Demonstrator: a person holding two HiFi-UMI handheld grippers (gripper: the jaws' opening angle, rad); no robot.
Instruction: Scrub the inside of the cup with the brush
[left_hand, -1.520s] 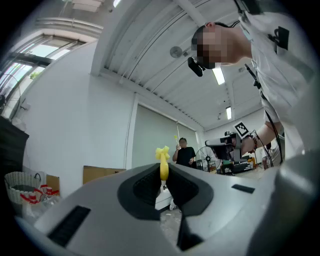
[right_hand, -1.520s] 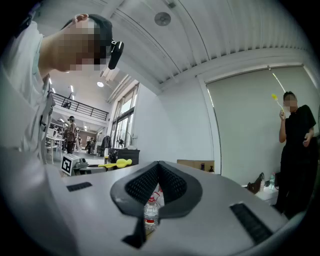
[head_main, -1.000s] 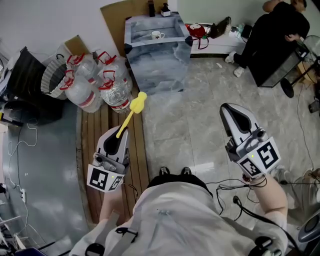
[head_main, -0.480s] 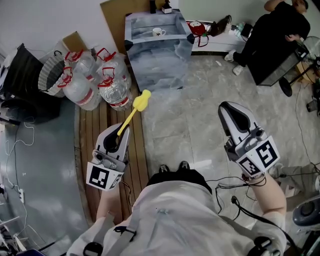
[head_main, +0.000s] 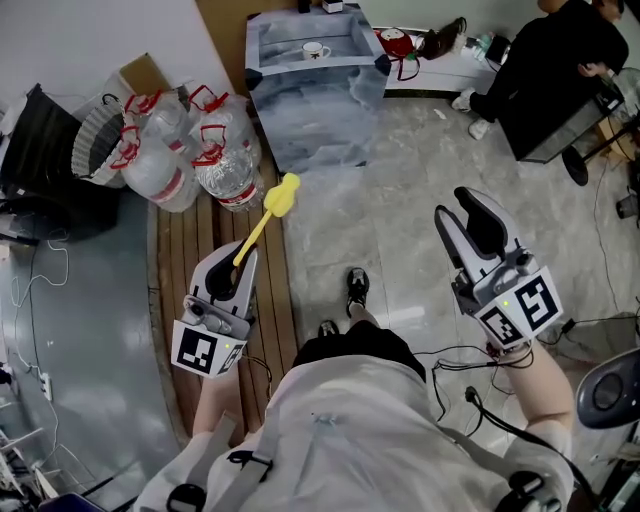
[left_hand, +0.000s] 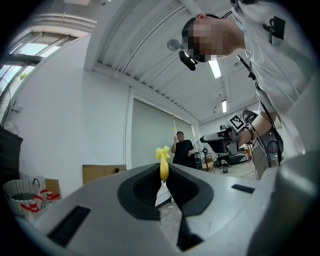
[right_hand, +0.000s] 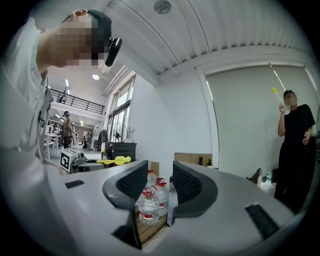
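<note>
A white cup (head_main: 316, 49) stands on top of a grey marbled table (head_main: 315, 120) at the far end of the head view. My left gripper (head_main: 240, 268) is shut on the handle of a yellow brush (head_main: 265, 220), whose head points away toward the table. In the left gripper view the brush (left_hand: 163, 165) sticks up from between the pads. My right gripper (head_main: 470, 225) hovers over the tiled floor on the right; its jaws have just been opening and nothing is between them. In the right gripper view, floor and bottles show through the gap of the right gripper (right_hand: 160, 182), and the brush (right_hand: 114, 161) appears at the left.
Several large water bottles (head_main: 190, 160) with red handles stand left of the table beside a woven basket (head_main: 95, 150). A wooden slatted strip (head_main: 215, 260) runs under my left gripper. A person in black (head_main: 560, 70) stands at the far right. Cables lie near my feet.
The right gripper's jaws have gone from shut to open. One foot has stepped forward, and the table and bottles have slid up in the head view.
</note>
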